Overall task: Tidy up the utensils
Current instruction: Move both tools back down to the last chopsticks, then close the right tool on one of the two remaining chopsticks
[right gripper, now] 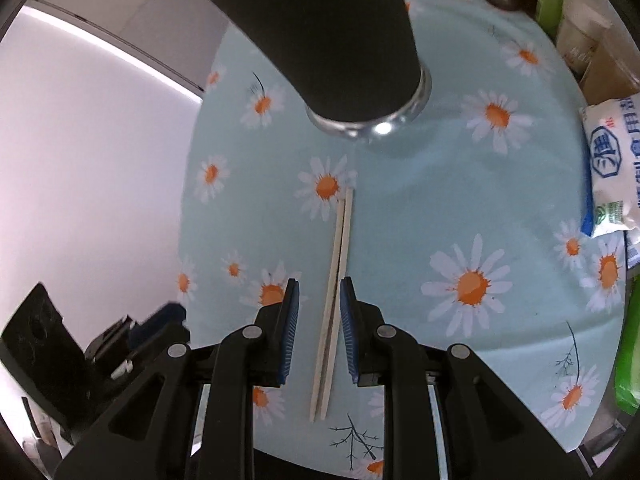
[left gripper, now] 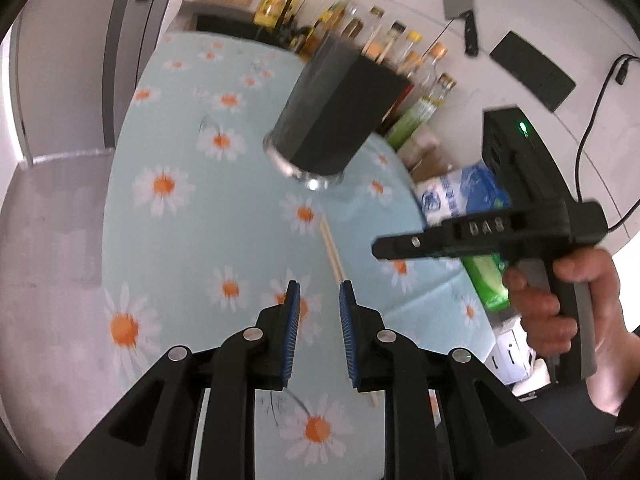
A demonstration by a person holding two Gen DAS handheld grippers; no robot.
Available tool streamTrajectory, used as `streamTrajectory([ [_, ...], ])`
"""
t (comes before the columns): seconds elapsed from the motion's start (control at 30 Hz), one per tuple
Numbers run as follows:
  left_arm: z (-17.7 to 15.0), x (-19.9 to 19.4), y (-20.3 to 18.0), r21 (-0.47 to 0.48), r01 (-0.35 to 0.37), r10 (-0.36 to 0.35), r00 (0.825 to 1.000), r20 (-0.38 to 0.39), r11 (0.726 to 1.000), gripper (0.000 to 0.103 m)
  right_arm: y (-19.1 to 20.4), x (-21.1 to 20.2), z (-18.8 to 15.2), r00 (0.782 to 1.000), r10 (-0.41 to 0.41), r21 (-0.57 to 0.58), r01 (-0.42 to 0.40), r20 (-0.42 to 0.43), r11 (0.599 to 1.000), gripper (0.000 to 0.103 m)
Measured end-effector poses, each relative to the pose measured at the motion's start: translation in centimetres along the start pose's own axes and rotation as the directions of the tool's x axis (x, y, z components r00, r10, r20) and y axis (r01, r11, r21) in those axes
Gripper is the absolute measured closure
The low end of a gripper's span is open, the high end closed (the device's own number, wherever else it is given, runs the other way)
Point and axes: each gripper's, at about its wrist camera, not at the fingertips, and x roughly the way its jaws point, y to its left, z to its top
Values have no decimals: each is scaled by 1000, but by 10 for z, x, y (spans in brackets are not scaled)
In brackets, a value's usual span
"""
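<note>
A pair of pale wooden chopsticks (right gripper: 338, 264) lies side by side on the daisy tablecloth (right gripper: 420, 208). My right gripper (right gripper: 319, 292) hovers over them, open, and the sticks run through the gap between its blue pads without touching either. A tall black utensil holder (right gripper: 332, 32) with a shiny metal base stands just beyond their far end. My left gripper (left gripper: 318, 292) is open with nothing between its pads; the chopsticks (left gripper: 331, 250) lie just to its right and pass under its right finger. The holder (left gripper: 332, 112) stands further back.
A person's hand (left gripper: 560, 312) holds the right gripper's handle at the right. Glass seasoning bottles (left gripper: 400, 48) line the back of the table. A blue and white bag (right gripper: 612, 168) and green packs (left gripper: 486, 280) sit along the right side. A cleaver (left gripper: 460, 4) hangs on the wall.
</note>
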Motion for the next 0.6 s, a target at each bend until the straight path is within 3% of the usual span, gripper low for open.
streamTrajectory([
  [0.23, -20, 7, 7, -41, -8, 6, 999, -51, 999, 84, -8, 34, 7, 993, -61, 71, 68, -102, 995, 86],
  [0.6, -25, 8, 20, -73, -12, 7, 997, -71, 997, 84, 5, 56, 15, 979, -147, 41, 155, -144, 987, 94],
])
